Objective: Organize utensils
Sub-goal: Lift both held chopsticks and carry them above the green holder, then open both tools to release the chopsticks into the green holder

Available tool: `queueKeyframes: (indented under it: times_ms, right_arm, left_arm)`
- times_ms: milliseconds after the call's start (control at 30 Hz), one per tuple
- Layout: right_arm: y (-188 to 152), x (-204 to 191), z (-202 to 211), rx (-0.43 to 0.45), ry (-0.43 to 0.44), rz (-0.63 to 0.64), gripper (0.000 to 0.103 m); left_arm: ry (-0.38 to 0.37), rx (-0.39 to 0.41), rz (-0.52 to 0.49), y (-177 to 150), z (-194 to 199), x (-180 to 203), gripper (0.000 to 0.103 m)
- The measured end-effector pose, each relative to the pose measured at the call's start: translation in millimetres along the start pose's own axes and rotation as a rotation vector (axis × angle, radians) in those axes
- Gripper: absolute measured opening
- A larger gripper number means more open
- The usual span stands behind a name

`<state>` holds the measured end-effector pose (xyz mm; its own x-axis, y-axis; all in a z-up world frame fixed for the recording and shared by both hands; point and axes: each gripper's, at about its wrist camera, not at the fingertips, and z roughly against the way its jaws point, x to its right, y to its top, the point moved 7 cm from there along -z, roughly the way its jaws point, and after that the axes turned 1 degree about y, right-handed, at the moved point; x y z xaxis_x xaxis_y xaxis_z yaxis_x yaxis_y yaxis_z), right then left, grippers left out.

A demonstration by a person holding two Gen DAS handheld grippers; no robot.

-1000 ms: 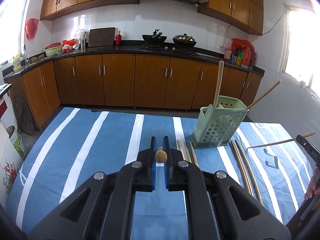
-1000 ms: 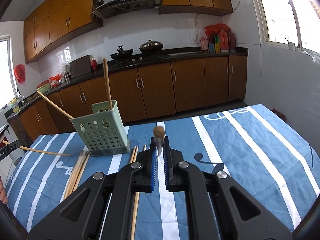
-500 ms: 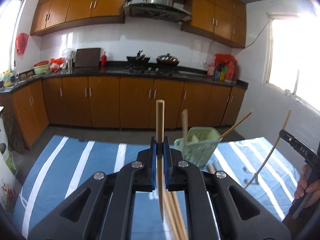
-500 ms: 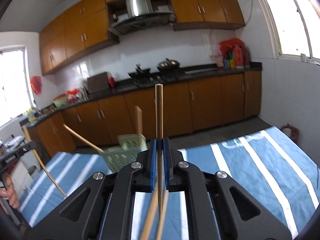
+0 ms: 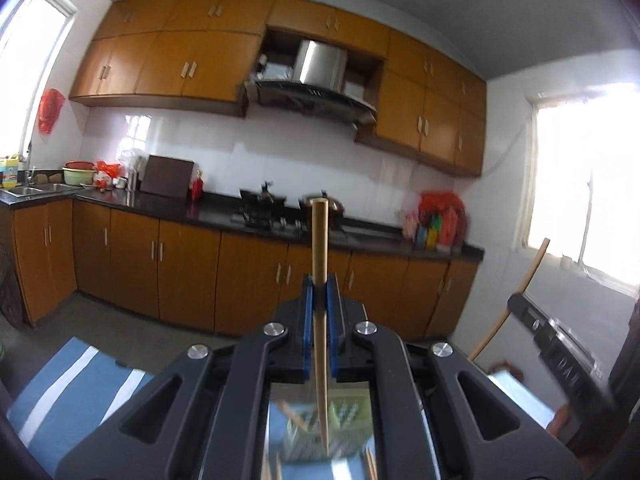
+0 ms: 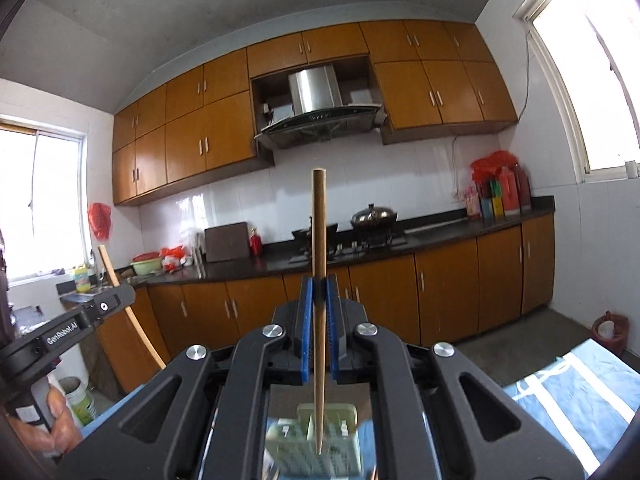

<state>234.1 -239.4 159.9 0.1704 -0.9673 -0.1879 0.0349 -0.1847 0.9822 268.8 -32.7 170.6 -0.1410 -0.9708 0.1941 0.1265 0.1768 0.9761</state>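
Note:
My left gripper (image 5: 319,292) is shut on a wooden chopstick (image 5: 320,248) held upright, thin tip down. The tip hangs over the pale green perforated utensil holder (image 5: 316,436), which shows blurred below the jaws. My right gripper (image 6: 319,292) is shut on a second wooden chopstick (image 6: 319,240), also upright with its tip over the same green holder (image 6: 316,440). The right gripper with its chopstick (image 5: 516,300) shows at the right of the left wrist view. The left gripper with its chopstick (image 6: 124,308) shows at the left of the right wrist view.
The holder stands on a blue and white striped tablecloth (image 5: 64,384), also seen in the right wrist view (image 6: 580,396). More chopsticks (image 5: 370,466) lie on the cloth beside the holder. Brown kitchen cabinets and a dark counter (image 6: 440,236) run behind the table.
Both grippers have lifted off the table and tilted upward, each carrying its chopstick. The chopsticks swung from lying flat to upright, and both now hang tip down over the green holder.

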Motion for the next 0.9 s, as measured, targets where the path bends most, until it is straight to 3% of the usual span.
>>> queueKeyframes:
  times_ms: [300, 500, 900]
  right_arm:
    - [-34.2, 10.6, -56.1, -0.031, -0.053, 0.023, 0.007]
    - [-58.1, 14.1, -67.2, -0.081, -0.055, 0.018, 0.007]
    - [-77.8, 11.5, -64.7, -0.16, -0.068, 0.024, 0.008]
  left_arm:
    - [0.067, 0.036, 0.034, -10.2, -56.3, -4.6, 0.007]
    - [0.079, -0.019, 0.033, -37.8, -83.1, -12.4, 0.008]
    - [0.065, -0.106, 0.059, -62.9, -80.8, -29.7, 0.008]
